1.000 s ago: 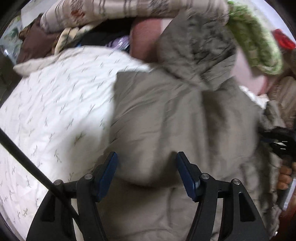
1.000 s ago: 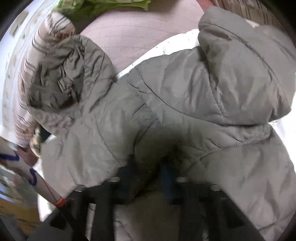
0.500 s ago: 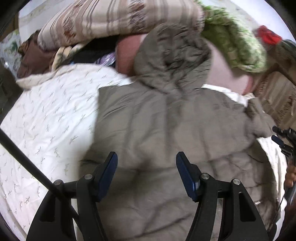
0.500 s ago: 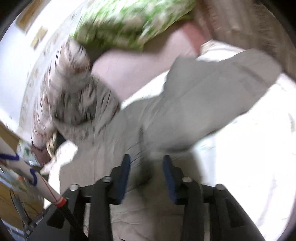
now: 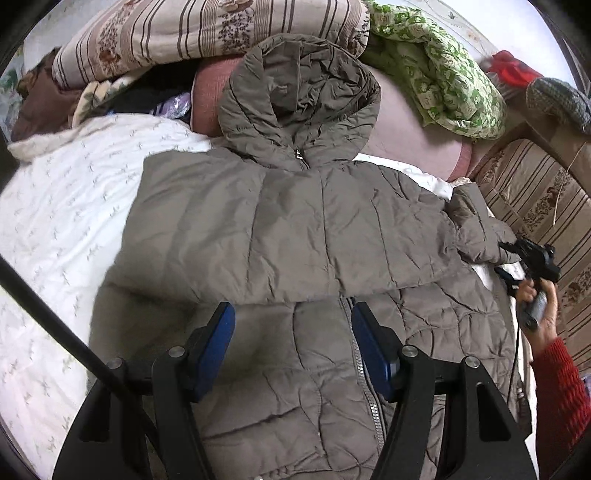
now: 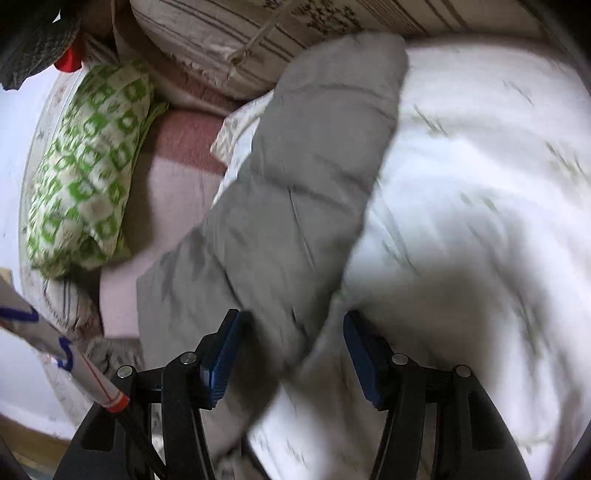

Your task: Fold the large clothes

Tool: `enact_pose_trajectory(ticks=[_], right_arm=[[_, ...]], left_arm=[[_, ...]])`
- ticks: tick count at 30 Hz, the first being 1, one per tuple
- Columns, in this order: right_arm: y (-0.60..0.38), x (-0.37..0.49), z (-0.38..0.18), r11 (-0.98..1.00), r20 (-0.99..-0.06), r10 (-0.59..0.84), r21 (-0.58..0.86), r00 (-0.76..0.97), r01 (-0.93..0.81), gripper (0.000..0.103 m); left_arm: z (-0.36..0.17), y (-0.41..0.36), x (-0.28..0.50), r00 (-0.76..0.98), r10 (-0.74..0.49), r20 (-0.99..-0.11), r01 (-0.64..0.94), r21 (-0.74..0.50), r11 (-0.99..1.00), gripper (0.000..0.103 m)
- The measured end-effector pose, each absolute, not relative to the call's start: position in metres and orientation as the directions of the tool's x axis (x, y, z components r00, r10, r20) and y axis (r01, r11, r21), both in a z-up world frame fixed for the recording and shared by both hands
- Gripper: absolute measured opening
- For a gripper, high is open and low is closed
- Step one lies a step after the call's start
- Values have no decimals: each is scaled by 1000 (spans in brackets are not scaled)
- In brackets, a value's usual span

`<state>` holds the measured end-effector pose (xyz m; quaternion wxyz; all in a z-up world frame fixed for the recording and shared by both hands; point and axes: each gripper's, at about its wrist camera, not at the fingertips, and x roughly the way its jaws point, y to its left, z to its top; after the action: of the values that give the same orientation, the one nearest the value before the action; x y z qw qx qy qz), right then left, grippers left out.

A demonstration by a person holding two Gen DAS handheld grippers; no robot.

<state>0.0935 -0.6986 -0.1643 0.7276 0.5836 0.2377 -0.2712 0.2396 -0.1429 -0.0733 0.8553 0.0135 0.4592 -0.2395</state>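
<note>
A grey-brown hooded puffer jacket (image 5: 295,229) lies front up on the white patterned bedspread (image 5: 66,206). Its hood (image 5: 299,99) rests against the pillows, and one sleeve is folded across the chest. My left gripper (image 5: 293,347) is open and empty, hovering over the jacket's zipper (image 5: 364,373). My right gripper (image 6: 291,358) is open, with the jacket's other sleeve (image 6: 295,192) lying stretched out on the bedspread (image 6: 480,221) in front of it and passing between the jaws. The right gripper also shows in the left wrist view (image 5: 532,258), beside the sleeve end.
Piled bedding lines the head of the bed: a striped floral quilt (image 5: 207,33), a green patterned quilt (image 5: 443,85), a pink blanket (image 5: 406,140). A striped brown cushion (image 5: 539,206) stands at the right. A black cable (image 5: 48,317) crosses the lower left.
The jacket has settled flat with one sleeve across the chest. My right gripper has opened, released the jacket and swung out to the other sleeve. My left gripper pulled back slightly.
</note>
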Motion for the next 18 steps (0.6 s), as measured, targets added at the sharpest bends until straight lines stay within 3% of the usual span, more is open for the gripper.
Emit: enact_pose_trajectory(ticks=[1, 4, 5, 13, 18], right_arm=[[-701, 102, -162, 183, -674, -120, 706, 729, 684, 54], [-706, 116, -157, 227, -714, -113, 659, 691, 717, 19], [-705, 117, -152, 243, -722, -124, 643, 681, 726, 15], [-654, 123, -53, 543, -647, -231, 534, 727, 648, 11], [-573, 154, 16, 762, -561, -184, 436, 807, 478, 10]], left_arm=[[-74, -143, 240, 462, -396, -793, 421, -197, 886, 65], [-75, -141, 238, 472, -386, -793, 421, -182, 889, 65], [-74, -140, 237, 477, -381, -792, 419, -176, 891, 65], [-65, -125, 237, 502, -383, -776, 401, -184, 897, 65], [-54, -110, 236, 515, -402, -757, 379, -220, 899, 65]])
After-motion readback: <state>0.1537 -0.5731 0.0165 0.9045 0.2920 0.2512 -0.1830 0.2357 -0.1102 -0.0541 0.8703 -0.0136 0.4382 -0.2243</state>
